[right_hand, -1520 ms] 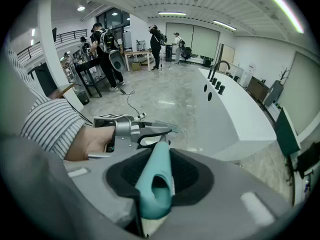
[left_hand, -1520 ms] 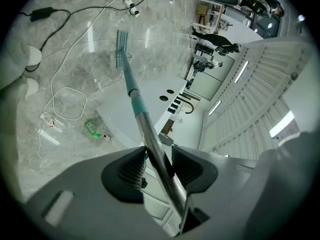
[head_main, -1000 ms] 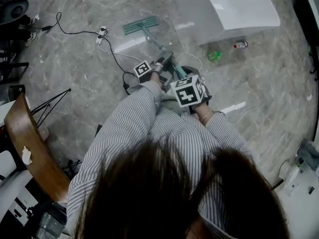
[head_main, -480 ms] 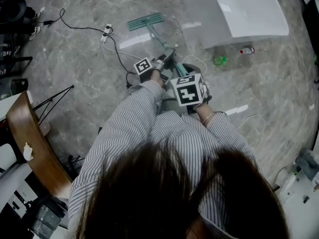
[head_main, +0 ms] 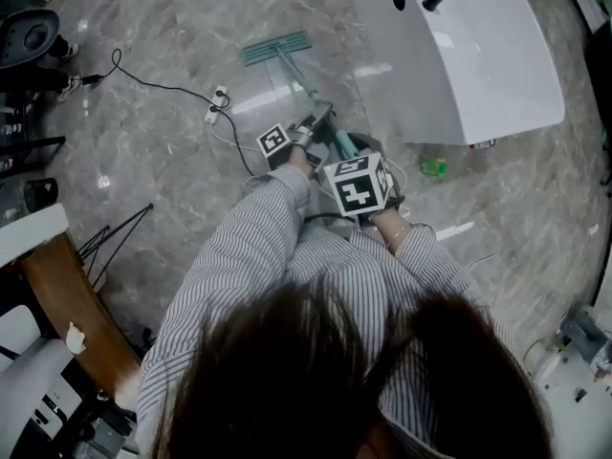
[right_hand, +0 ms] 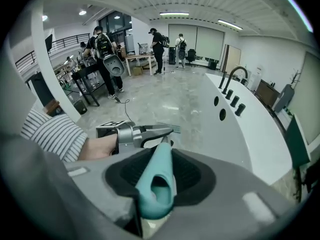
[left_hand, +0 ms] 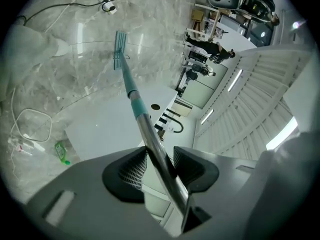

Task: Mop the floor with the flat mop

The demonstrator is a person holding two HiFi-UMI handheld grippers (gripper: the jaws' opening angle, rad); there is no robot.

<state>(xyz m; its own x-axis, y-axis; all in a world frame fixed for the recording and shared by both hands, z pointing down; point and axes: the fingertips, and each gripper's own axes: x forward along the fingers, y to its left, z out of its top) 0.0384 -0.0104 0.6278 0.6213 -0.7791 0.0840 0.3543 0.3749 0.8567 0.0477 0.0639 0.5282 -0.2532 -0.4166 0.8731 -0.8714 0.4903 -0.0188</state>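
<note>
Left gripper [left_hand: 160,166]: jaws closed on the bare metal shaft of the flat mop [left_hand: 136,104]. The shaft runs slantwise through the gap, with both ribbed pads against it. Past the jaws the shaft turns teal and slopes down to the mop head [head_main: 277,48], which lies flat on the floor [head_main: 143,161], well ahead of both grippers. In the left gripper view the head shows nearly edge-on, so its underside cannot be made out.

Right gripper [right_hand: 160,171]: jaws closed on the teal end grip [right_hand: 157,184] of the same handle. The looped end of the grip sticks back toward the camera. Beyond it the left gripper and the person's hand cover most of the shaft, and only a sliver of the mop head shows past them.

Head view: the marker cubes and hands hide both sets of jaws. The shaft is visible only from the left gripper forward. Hair and a striped sleeve [head_main: 258,247] fill the lower frame.

Surroundings: a white sink unit [head_main: 478,65] stands to the right of the mop head, apart from it. A green bottle [head_main: 433,167] lies on the floor beside the unit's near edge. A power strip [head_main: 218,98] with its cable lies to the left of the shaft.
</note>
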